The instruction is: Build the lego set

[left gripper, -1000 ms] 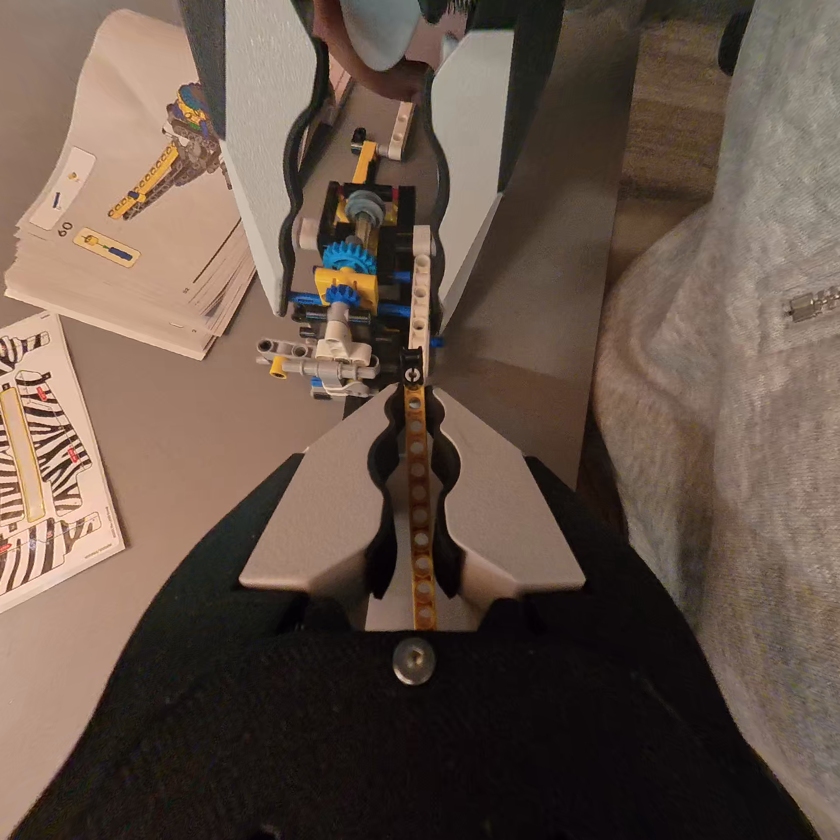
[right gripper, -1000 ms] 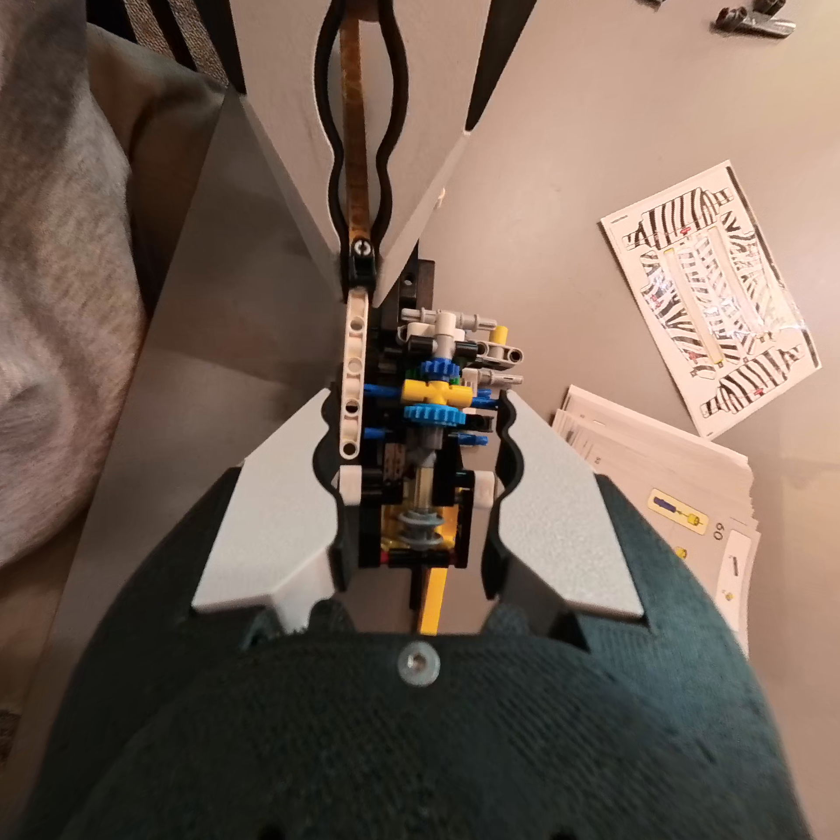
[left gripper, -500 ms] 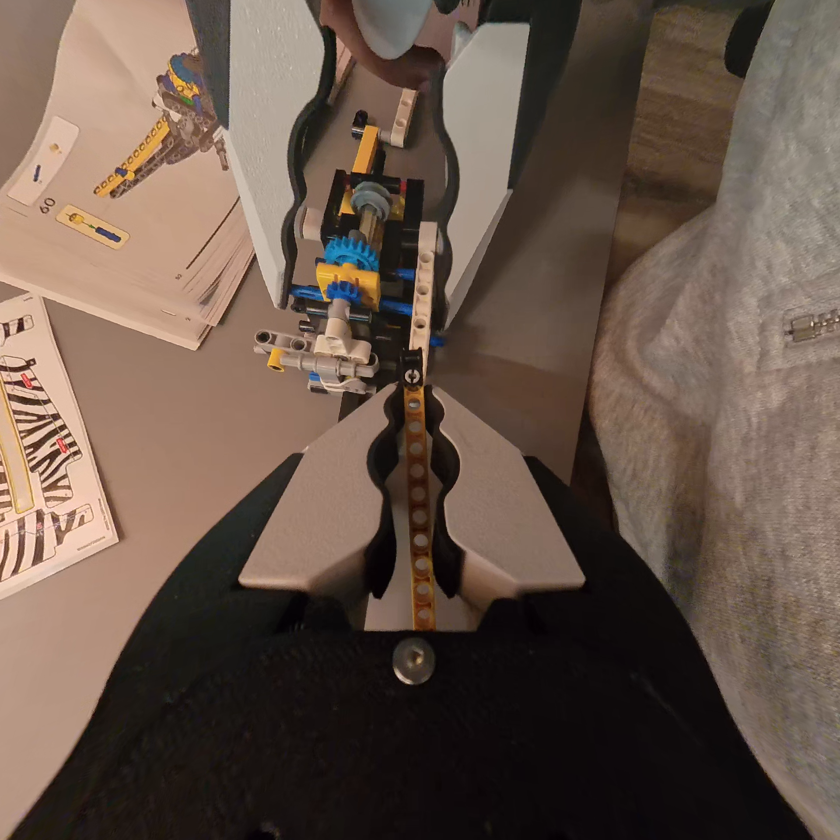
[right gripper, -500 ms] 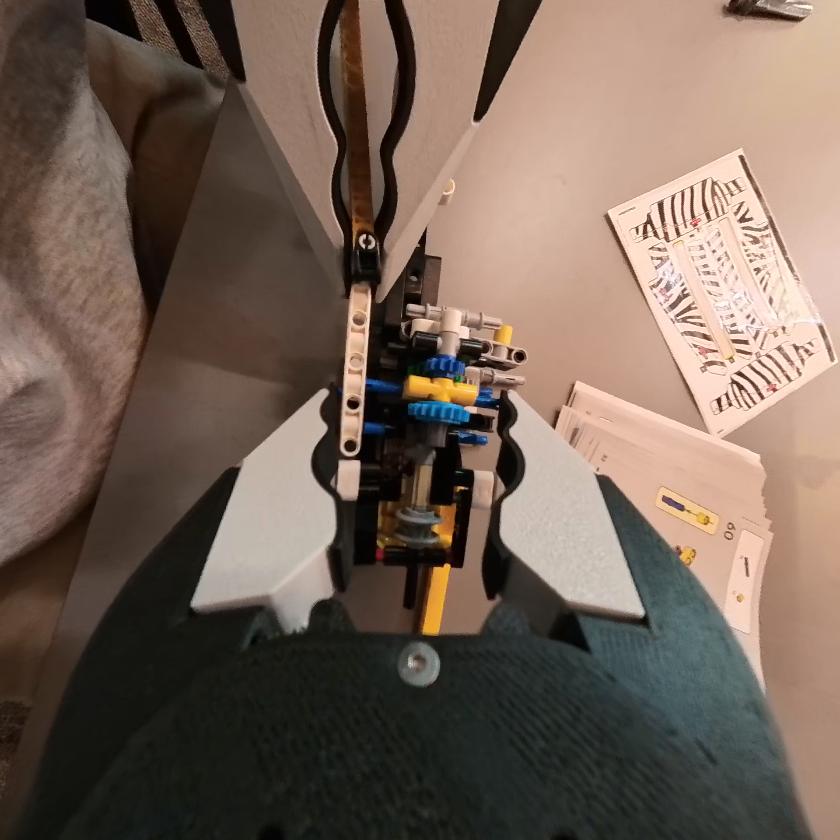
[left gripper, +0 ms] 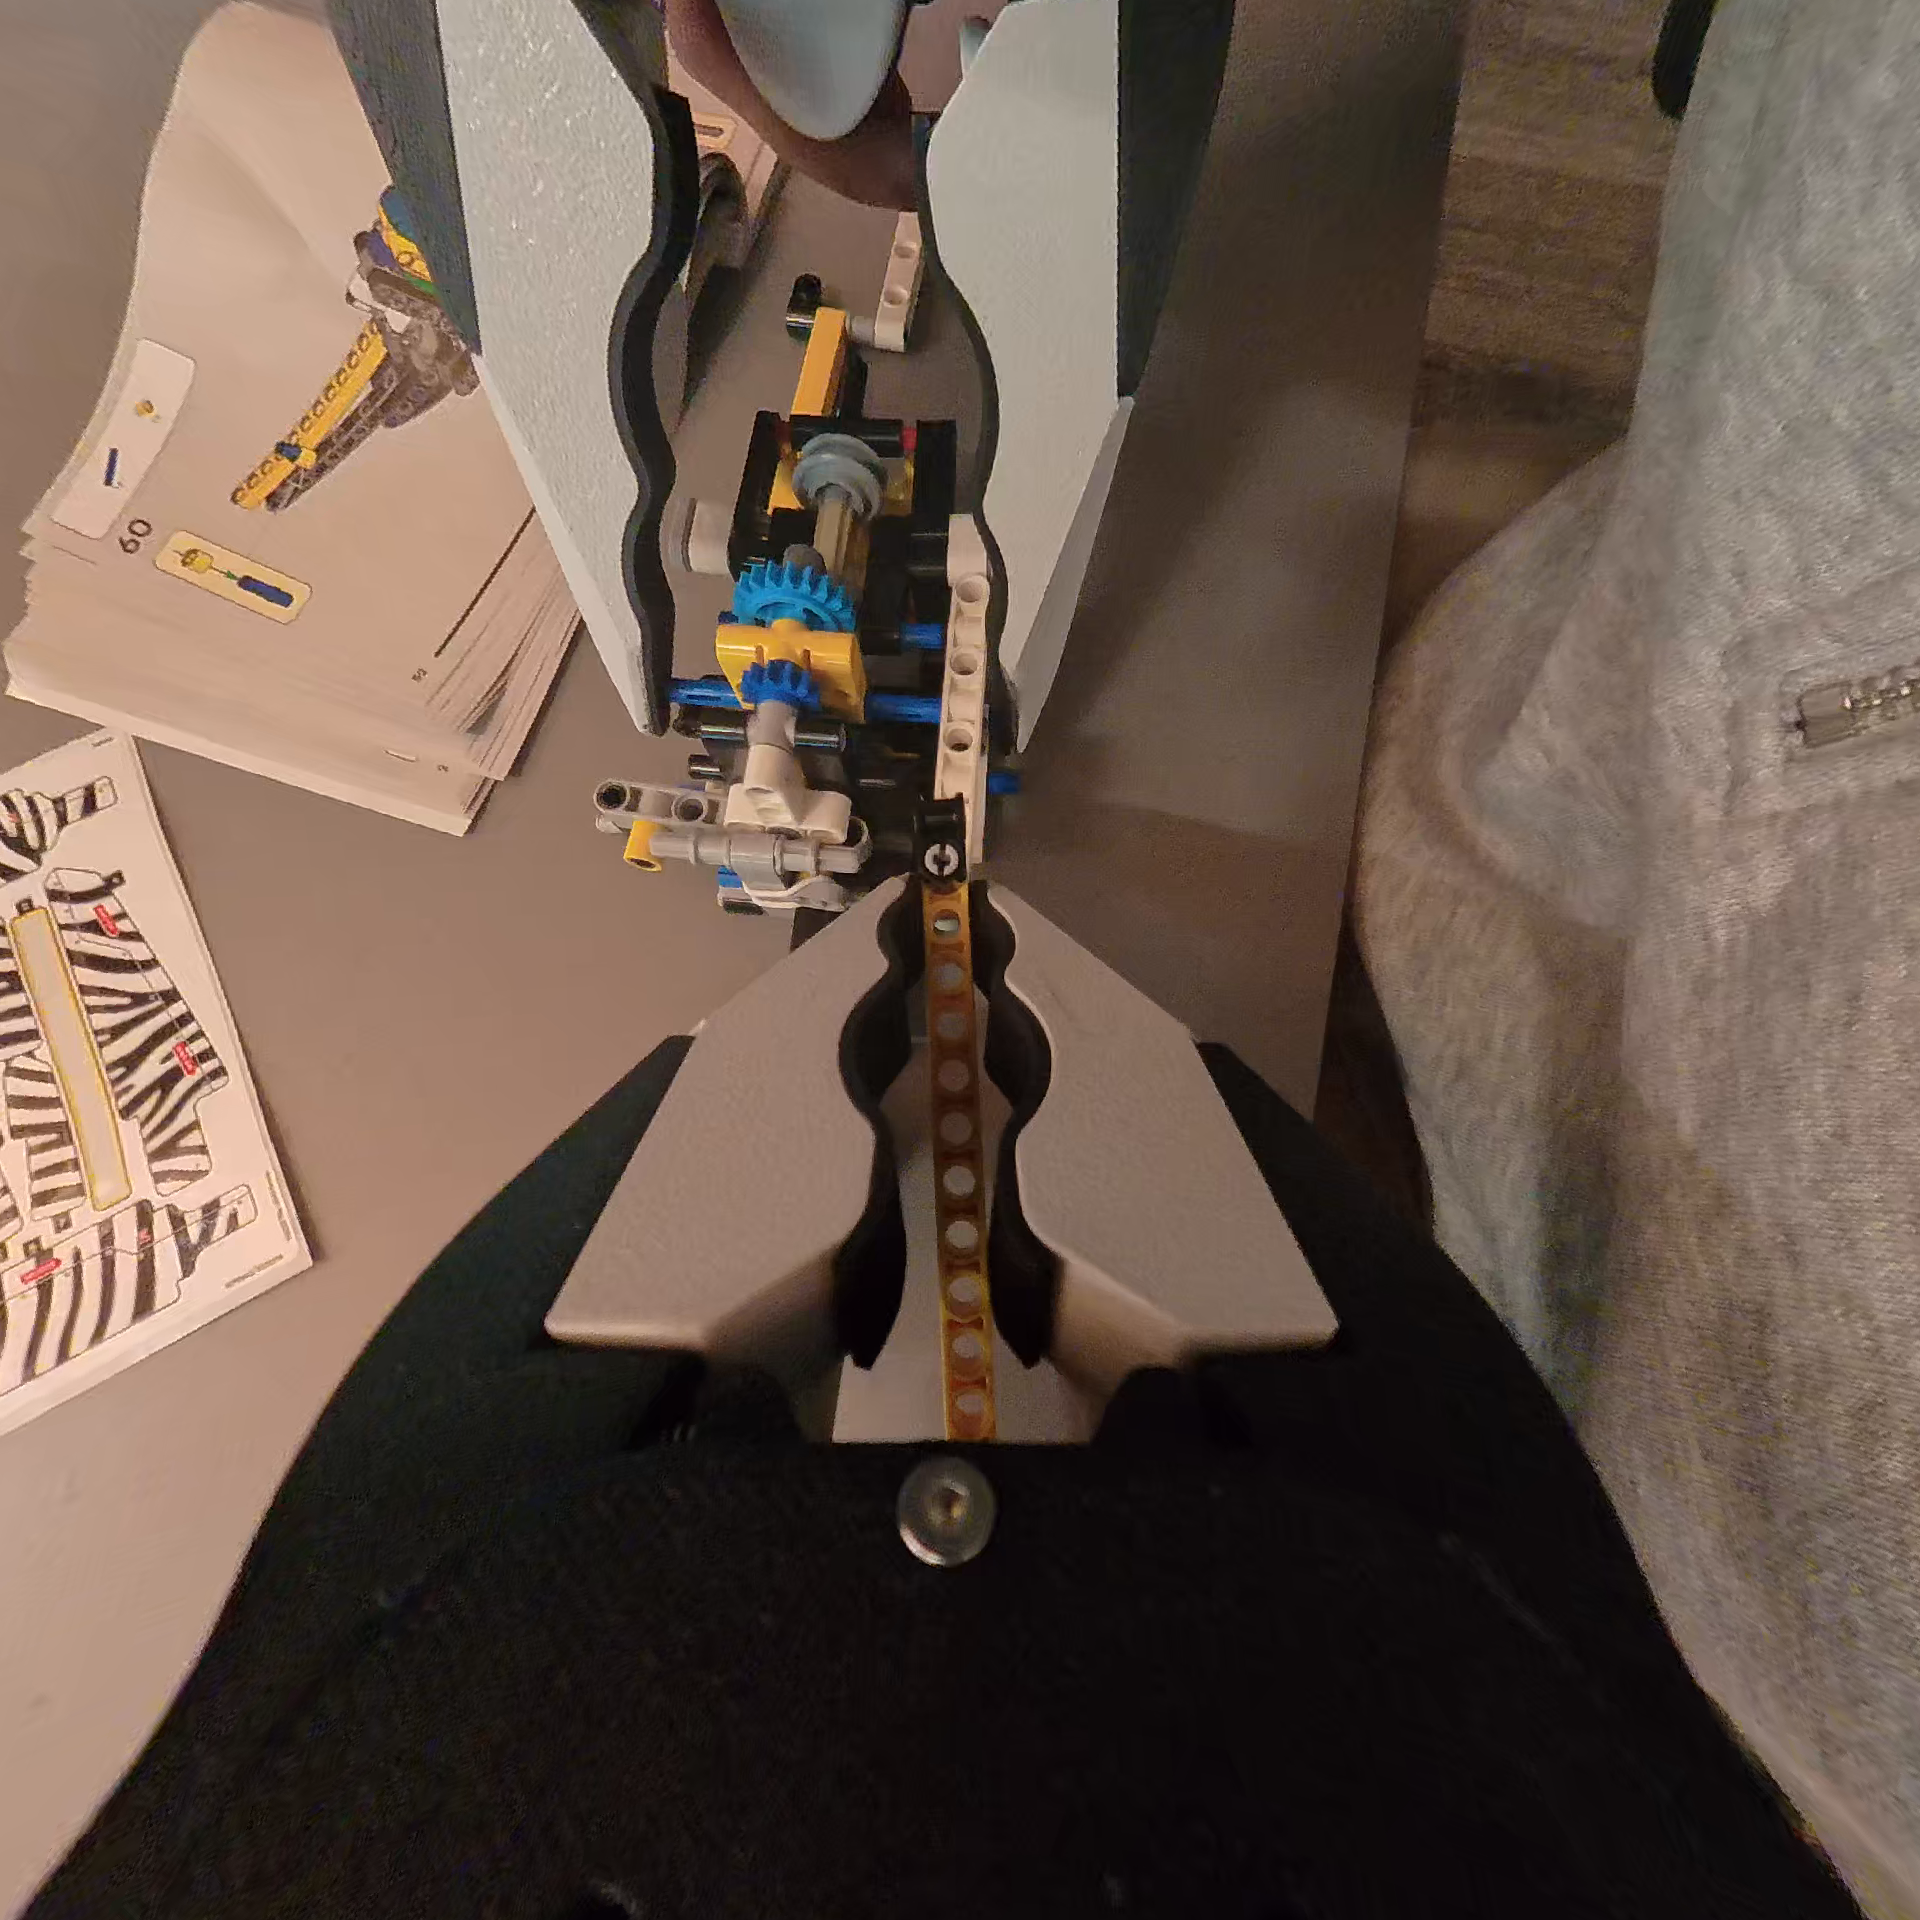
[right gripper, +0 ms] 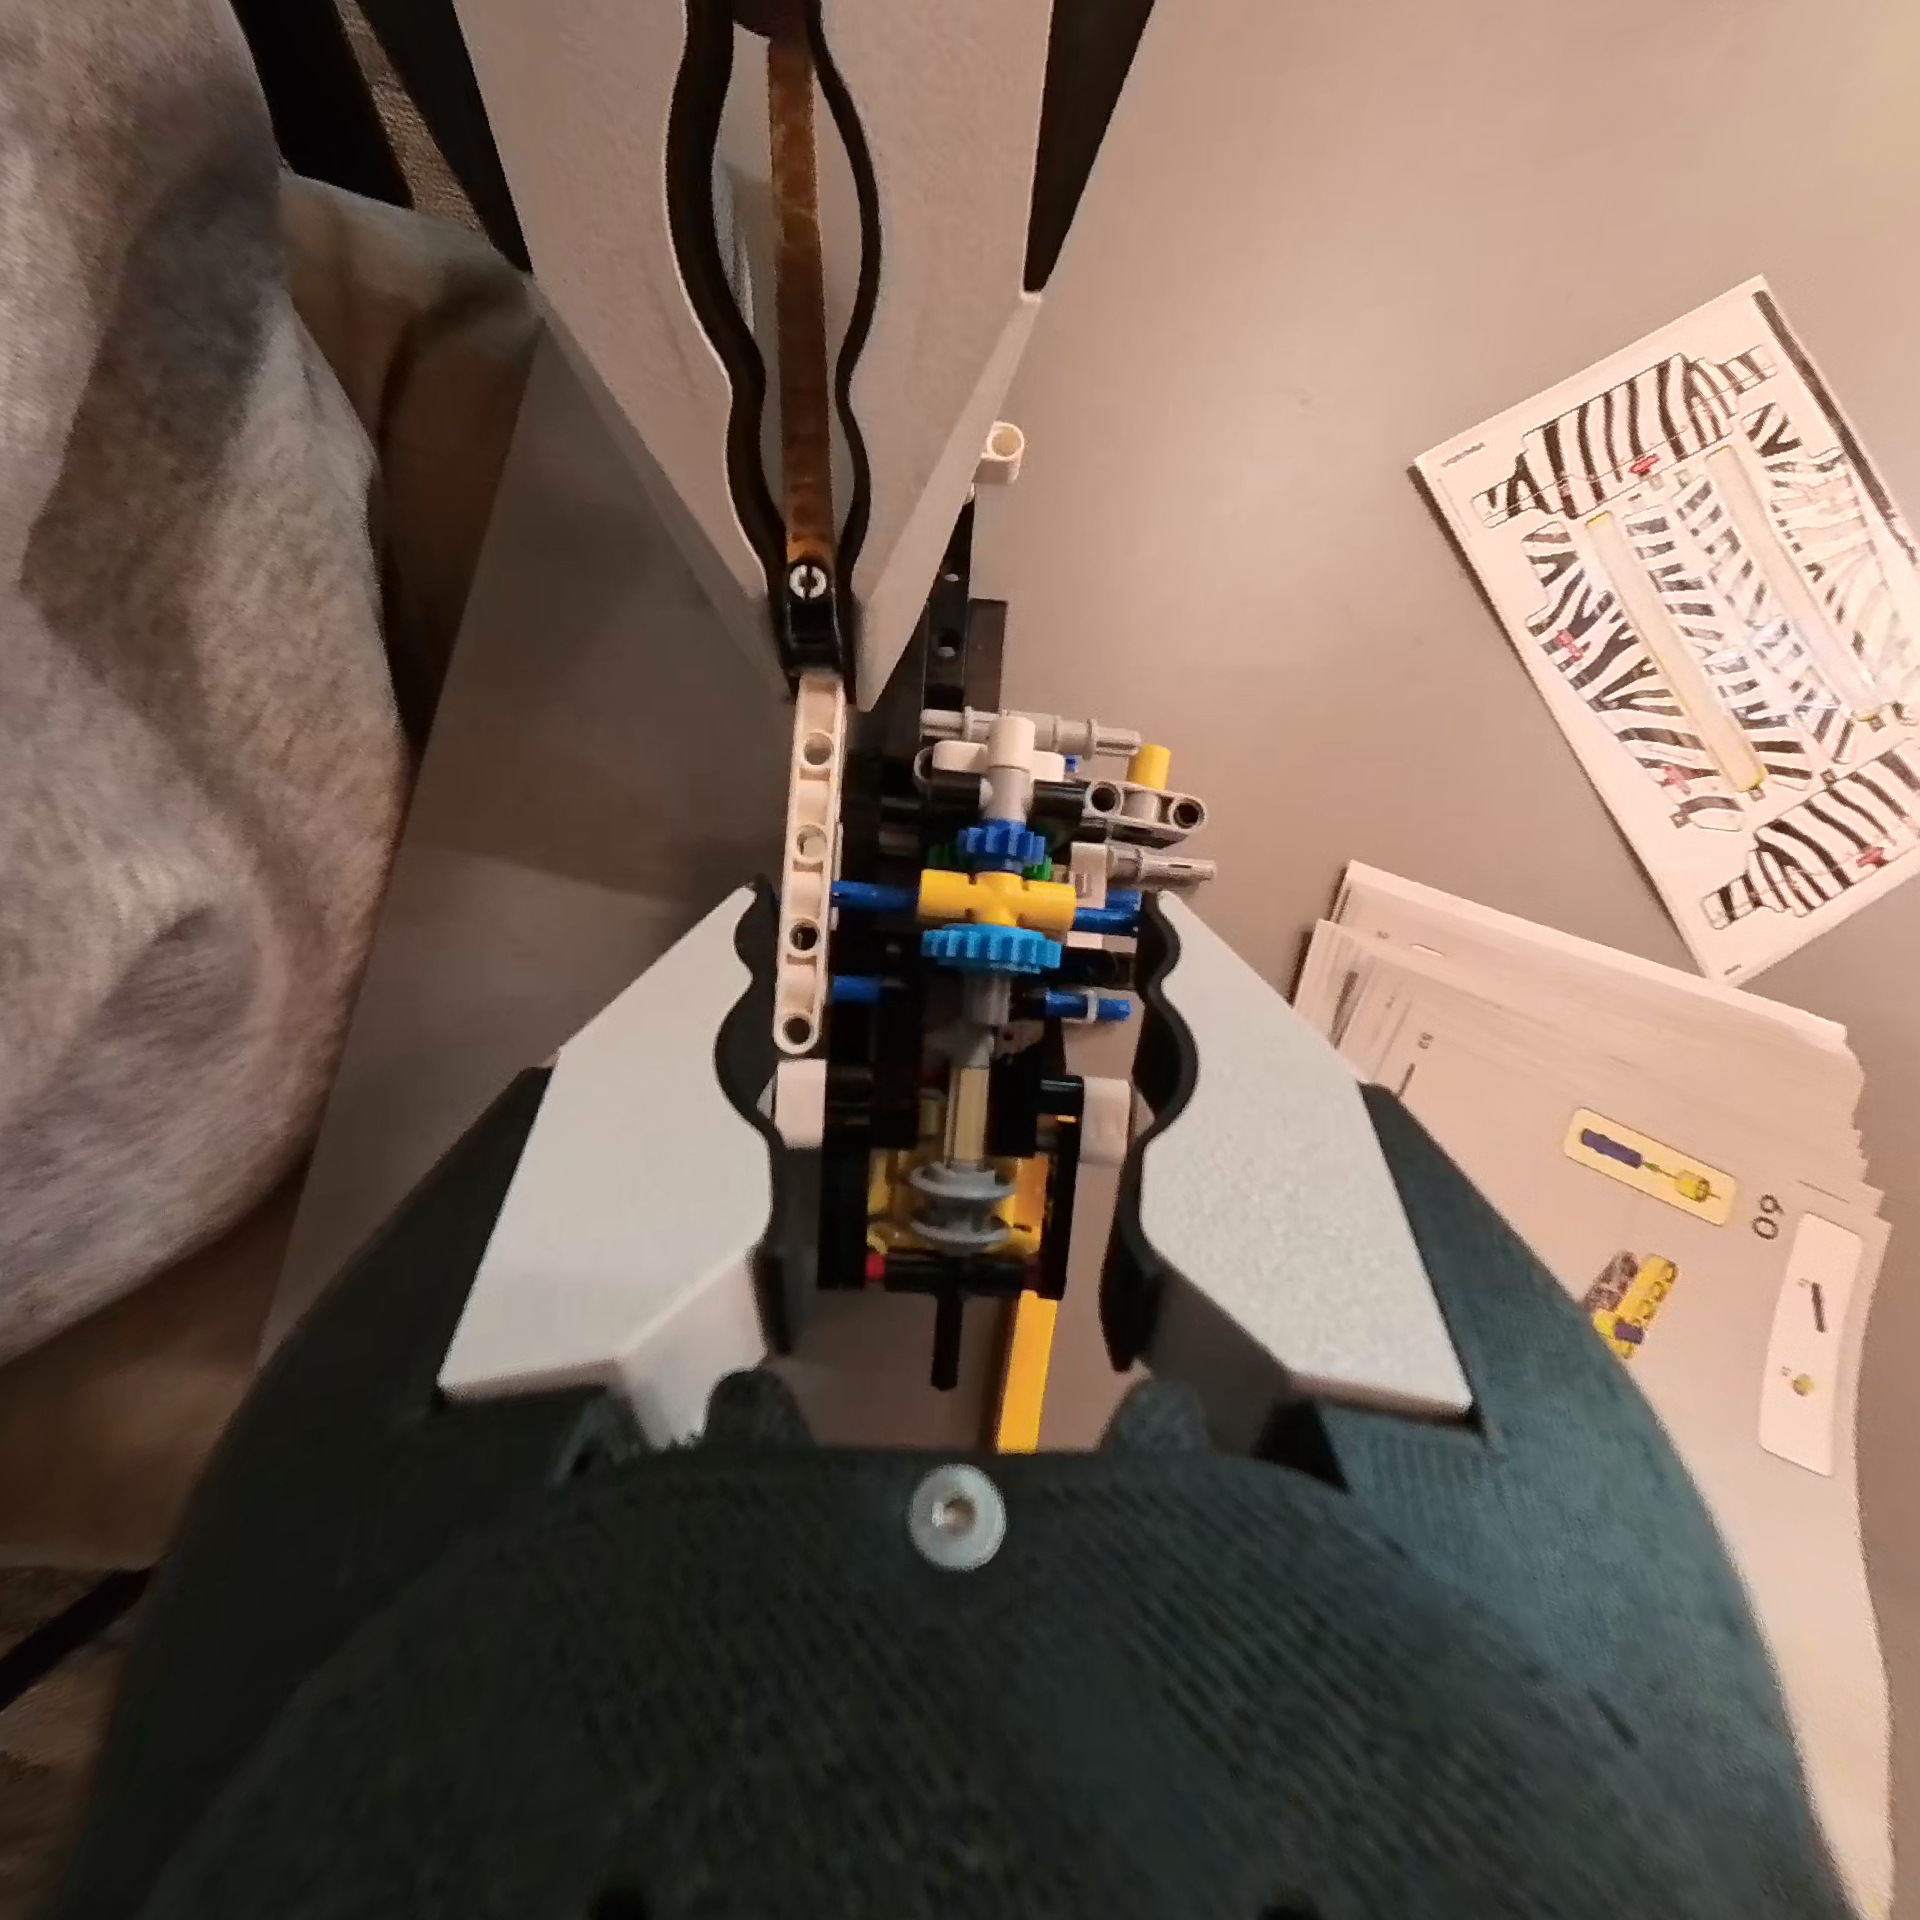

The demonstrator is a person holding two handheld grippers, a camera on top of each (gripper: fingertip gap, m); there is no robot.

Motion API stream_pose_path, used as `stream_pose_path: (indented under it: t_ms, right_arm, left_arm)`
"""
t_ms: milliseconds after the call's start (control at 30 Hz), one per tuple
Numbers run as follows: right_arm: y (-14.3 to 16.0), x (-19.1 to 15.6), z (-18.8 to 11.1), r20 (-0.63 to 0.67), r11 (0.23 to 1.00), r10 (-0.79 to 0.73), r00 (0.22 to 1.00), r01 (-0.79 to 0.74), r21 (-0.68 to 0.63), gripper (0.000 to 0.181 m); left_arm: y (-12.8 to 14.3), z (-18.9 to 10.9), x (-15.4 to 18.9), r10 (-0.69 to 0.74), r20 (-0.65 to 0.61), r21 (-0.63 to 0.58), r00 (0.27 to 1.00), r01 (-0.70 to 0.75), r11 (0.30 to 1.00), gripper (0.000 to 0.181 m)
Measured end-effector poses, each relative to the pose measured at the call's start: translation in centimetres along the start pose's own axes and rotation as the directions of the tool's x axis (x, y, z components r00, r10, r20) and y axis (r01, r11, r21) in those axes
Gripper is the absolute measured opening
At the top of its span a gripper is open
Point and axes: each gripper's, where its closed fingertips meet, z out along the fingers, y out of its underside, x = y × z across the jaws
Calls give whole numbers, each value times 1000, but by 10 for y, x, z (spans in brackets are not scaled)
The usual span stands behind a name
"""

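In your left wrist view, your left gripper (left gripper: 951, 904) was clenched on a long yellow beam (left gripper: 958, 1164) that ran back between its fingers, its black end connector (left gripper: 940, 844) sticking out past the tips. That connector met the near end of a white beam (left gripper: 964, 691) on the side of the lego assembly (left gripper: 821, 644), which your right gripper (left gripper: 831, 717) held from the far side above the grey table (left gripper: 436, 997). An open instruction booklet (left gripper: 301, 540) lay to the left on the table, with a zebra-striped sticker sheet (left gripper: 104, 1070) nearer to you. A grey garment (left gripper: 1683, 831) filled the right edge.

In your right wrist view, your right gripper (right gripper: 961, 914) was grasping the lego assembly (right gripper: 977, 987) across its black frame, blue gears and a yellow block showing on top. The white beam (right gripper: 810, 883) ran along the assembly's left side toward the black end connector (right gripper: 808, 613) and the yellow beam (right gripper: 802, 343), pinched in your left gripper (right gripper: 821, 623) opposite. The instruction booklet (right gripper: 1621, 1132) and the sticker sheet (right gripper: 1704, 613) lay to the right.
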Motion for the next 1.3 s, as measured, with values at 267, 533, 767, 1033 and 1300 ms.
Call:
stream_pose_path:
  t_ms: [267, 533, 767, 1033, 1300]
  right_arm:
    - [2, 2, -3, 18, 999, 46, 999, -46, -6, 67]
    - [3, 3, -4, -3, 1000, 20, 1000, -20, -17, 66]
    - [5, 4, -5, -29, 1000, 7, 1000, -8, -18, 66]
    - [5, 4, -6, -45, 1000, 0, 999, -1, -28, 67]
    - [4, 1, -5, -41, 999, -29, 999, 28, -37, 61]
  left_arm:
    - [-1, 1, 0, -37, -11, 12, 999, 37, 999, 4]
    - [-1, 1, 0, -6, -3, -12, 1000, 6, 1000, 4]
    - [0, 1, -1, 13, -26, -30, 1000, -13, 999, 4]
    - [0, 1, -3, 37, -56, -26, 998, -38, 999, 4]
    - [1, 1, -2, 16, -46, -6, 999, -17, 1000, 3]
